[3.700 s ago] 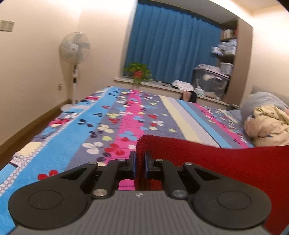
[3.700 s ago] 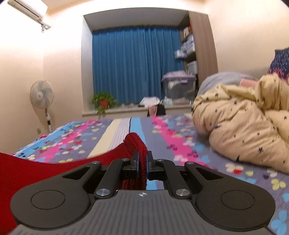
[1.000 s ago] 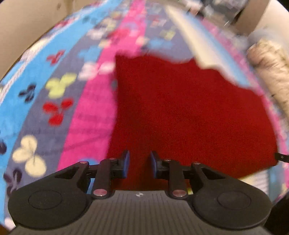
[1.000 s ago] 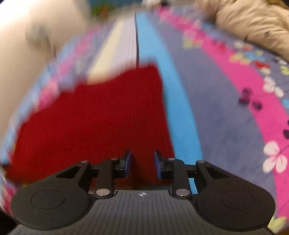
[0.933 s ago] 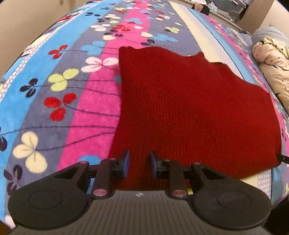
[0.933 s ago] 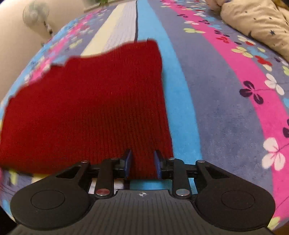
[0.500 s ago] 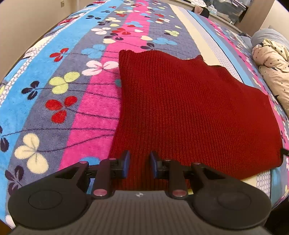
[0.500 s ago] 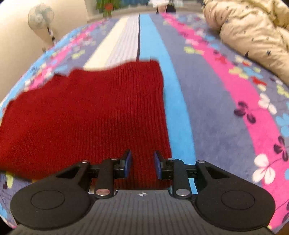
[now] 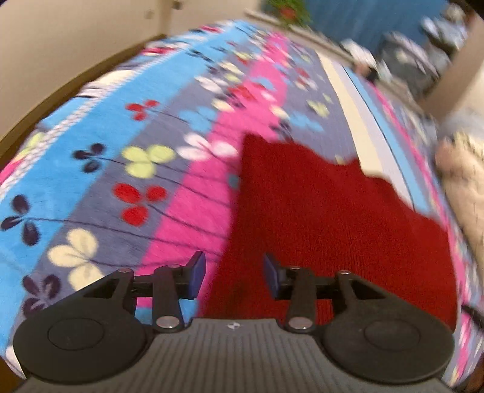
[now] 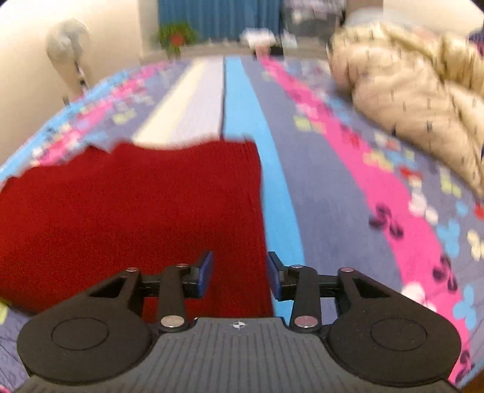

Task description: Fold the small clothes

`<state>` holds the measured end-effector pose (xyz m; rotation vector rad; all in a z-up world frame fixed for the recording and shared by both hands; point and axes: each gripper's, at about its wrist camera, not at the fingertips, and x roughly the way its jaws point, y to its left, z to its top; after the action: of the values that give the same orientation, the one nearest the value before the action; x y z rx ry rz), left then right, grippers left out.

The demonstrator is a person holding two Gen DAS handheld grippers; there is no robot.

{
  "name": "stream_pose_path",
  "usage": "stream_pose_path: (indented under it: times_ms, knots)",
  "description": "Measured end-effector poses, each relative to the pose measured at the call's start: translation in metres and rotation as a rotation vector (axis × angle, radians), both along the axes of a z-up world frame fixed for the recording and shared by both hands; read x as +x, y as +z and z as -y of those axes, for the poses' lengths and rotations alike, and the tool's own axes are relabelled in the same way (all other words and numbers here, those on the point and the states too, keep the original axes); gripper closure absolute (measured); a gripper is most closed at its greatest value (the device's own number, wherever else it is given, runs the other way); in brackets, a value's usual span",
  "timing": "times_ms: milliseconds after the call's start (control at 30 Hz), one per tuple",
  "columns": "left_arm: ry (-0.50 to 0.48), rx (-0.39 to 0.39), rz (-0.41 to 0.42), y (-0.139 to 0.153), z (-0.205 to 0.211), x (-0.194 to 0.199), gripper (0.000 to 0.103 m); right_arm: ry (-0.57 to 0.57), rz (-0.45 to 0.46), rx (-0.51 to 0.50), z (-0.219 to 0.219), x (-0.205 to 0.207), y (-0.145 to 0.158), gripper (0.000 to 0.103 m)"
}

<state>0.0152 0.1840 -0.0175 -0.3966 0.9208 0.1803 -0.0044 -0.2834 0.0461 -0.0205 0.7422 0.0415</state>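
Observation:
A red knitted garment (image 9: 326, 217) lies flat on the flowered bedspread (image 9: 127, 169). My left gripper (image 9: 231, 273) is open and empty, above the garment's near left edge. In the right wrist view the same garment (image 10: 136, 205) fills the left half. My right gripper (image 10: 240, 273) is open and empty, above the garment's near right edge. Both views are blurred by motion.
A beige star-print quilt (image 10: 417, 90) is heaped on the right of the bed. A standing fan (image 10: 68, 45), a potted plant (image 10: 177, 34) and blue curtains (image 10: 217, 18) stand beyond the bed. The bed's left edge drops to the floor (image 9: 75, 81).
Both grippers were shut on the lifted garment; it now lies flat on the bed and both have opened wider. Both cameras have tilted up and pulled back slightly.

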Motion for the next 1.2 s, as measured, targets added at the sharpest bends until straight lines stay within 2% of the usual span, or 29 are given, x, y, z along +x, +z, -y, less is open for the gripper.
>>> stream_pose_path:
  times_ms: [100, 233, 333, 433, 600, 700, 733, 800, 867, 933, 1000, 1067, 1133, 1200]
  knots:
    - [0.081, -0.038, 0.025, 0.008, -0.020, -0.007, 0.056, 0.061, 0.066, -0.031, -0.038, -0.007, 0.011, 0.060]
    - [0.161, -0.055, 0.061, 0.018, -0.046, -0.017, 0.056, 0.204, 0.143, 0.007, -0.100, -0.020, 0.024, 0.060]
    - [0.201, -0.051, 0.082, 0.023, -0.064, -0.027, 0.056, 0.306, 0.151, 0.012, -0.157, -0.025, 0.027, 0.068]
    - [0.232, -0.049, 0.097, 0.026, -0.085, -0.039, 0.056, 0.380, 0.160, 0.028, -0.211, -0.030, 0.022, 0.069]
    - [0.267, -0.025, 0.101, 0.023, -0.115, -0.061, 0.056, 0.541, 0.109, 0.036, -0.303, -0.039, -0.001, 0.068]
    - [0.302, -0.035, 0.095, 0.020, -0.133, -0.071, 0.056, 0.737, 0.030, -0.020, -0.360, -0.053, -0.023, 0.059]
    - [0.315, -0.046, 0.094, 0.019, -0.140, -0.075, 0.056, 0.777, 0.033, -0.067, -0.373, -0.058, -0.030, 0.058]
    - [0.334, -0.066, 0.094, 0.017, -0.148, -0.077, 0.056, 0.813, 0.052, -0.190, -0.397, -0.064, -0.045, 0.047]
    - [0.336, -0.071, 0.094, 0.017, -0.150, -0.078, 0.056, 0.801, 0.050, -0.286, -0.408, -0.059, -0.055, 0.046]
    - [0.322, -0.064, 0.095, 0.018, -0.146, -0.075, 0.056, 0.783, 0.051, -0.287, -0.411, -0.051, -0.053, 0.054]
    - [0.302, -0.051, 0.095, 0.018, -0.141, -0.071, 0.056, 0.792, 0.040, -0.248, -0.407, -0.045, -0.046, 0.070]
    - [0.289, -0.043, 0.093, 0.019, -0.136, -0.066, 0.056, 0.808, 0.035, -0.202, -0.394, -0.042, -0.035, 0.080]
    - [0.287, -0.045, 0.091, 0.017, -0.132, -0.063, 0.056, 0.790, 0.031, -0.126, -0.381, -0.033, -0.016, 0.084]
    - [0.281, -0.045, 0.089, 0.016, -0.129, -0.059, 0.056, 0.711, 0.052, -0.016, -0.355, -0.017, 0.011, 0.085]
